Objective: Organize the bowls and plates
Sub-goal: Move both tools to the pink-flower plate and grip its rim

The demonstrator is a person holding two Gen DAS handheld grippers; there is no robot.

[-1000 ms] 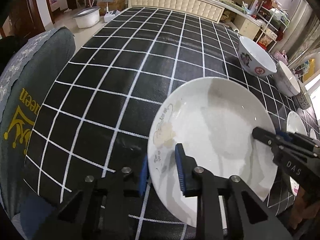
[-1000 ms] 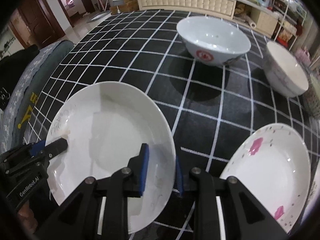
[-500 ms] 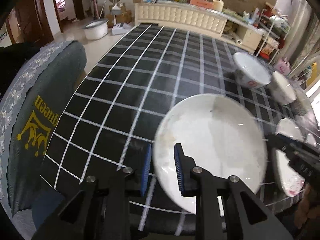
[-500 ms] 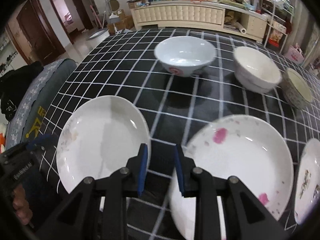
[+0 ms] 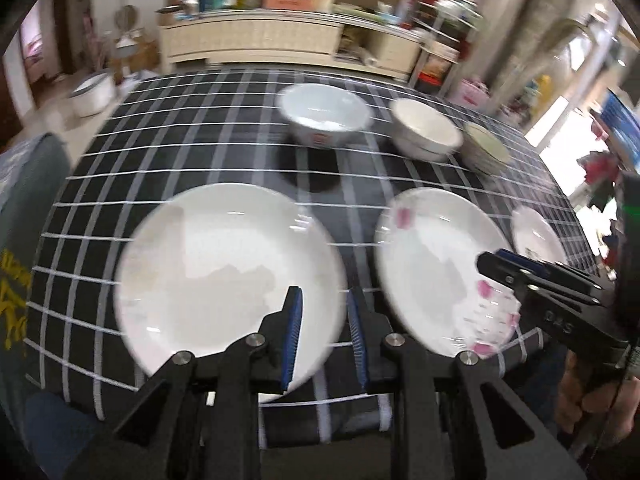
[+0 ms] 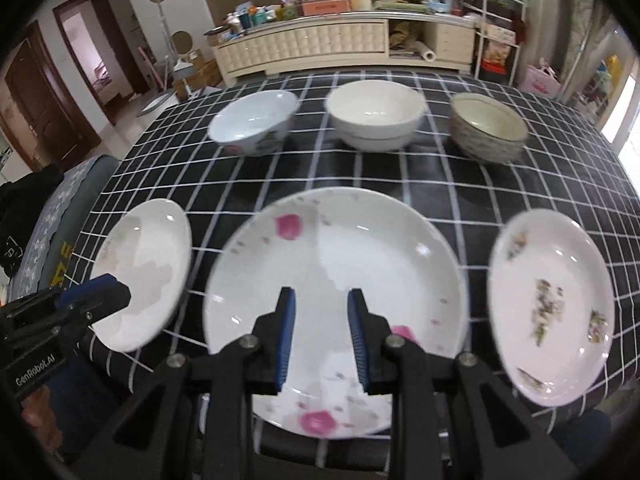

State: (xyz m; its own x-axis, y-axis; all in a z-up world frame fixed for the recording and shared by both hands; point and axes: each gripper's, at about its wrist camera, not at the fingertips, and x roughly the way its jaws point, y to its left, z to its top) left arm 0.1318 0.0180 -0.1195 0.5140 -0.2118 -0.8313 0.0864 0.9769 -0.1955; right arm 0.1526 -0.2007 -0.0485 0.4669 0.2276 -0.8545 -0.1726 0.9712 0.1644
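So both tools are up off the table with nothing in them. The left gripper (image 5: 324, 336) has its jaws parted a little and the gap is empty; the plain white plate (image 5: 224, 276) sits flat on the checked tablecloth (image 5: 224, 152) just below and to the left of its fingertips. The right gripper (image 6: 322, 340) is loose as well, hanging right over the pink-flowered plate (image 6: 336, 280), which lies directly under and ahead of its fingers. Further right of that tool is the small floral plate (image 6: 552, 316), and well ahead of both, at the far side, stand three bowls: the pale blue bowl (image 6: 256, 122), the white bowl (image 6: 376, 118) and the speckled bowl (image 6: 488, 126).

Looks like the person is lining up the next plate to stack. Tips for doing it well: these plates are shallow and glazed, so a pinch on the flat face won't hold. The right tool should drop to the near rim, one finger over the lip and one under, and close firmly before lifting. Keeping the plate level matters, since it'll want to swing down from a one-edge grip. The left tool can steady the opposite rim. Then set it down centred on the other plate, gently.
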